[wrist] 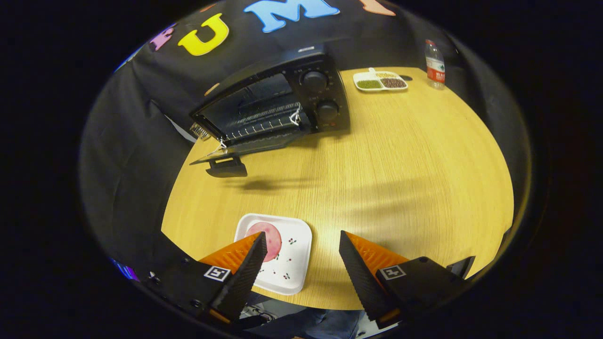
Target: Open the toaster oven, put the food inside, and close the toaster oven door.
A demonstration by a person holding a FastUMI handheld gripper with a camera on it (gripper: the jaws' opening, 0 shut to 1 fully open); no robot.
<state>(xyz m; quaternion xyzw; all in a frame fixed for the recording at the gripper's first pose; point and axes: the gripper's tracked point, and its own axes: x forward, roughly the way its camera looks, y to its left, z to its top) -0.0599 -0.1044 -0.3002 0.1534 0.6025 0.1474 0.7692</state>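
the claw [299, 254] stands wide open with nothing between its fingers, raised above the near edge of the wooden surface [400, 179]. the toaster oven [278, 103] sits at the far left of the surface against the booth wall, and its door [245, 150] is already folded down to about level, handle [227, 168] toward the claw, with the wire rack [264, 123] exposed inside. the food [266, 240], a flat round pinkish slice, lies on a small white square plate [289, 263] at the near edge, partly behind the left finger and well apart from the oven. judged from its look, the slice is thin, soft and light, and likely to flex or tear if pinched hard; whether its surface is slippery cannot be told. the plate appears stiff and light, with a raised rim, so the safer hold is probably on the plate's rim at a side edge, one finger above and one below, kept level during transfer so the slice does not slide off. the opening step appears done; loading and closing remain. a divided dish [379, 81] of grains and a bottle [435, 64] stand at the far right, well clear of the working path.
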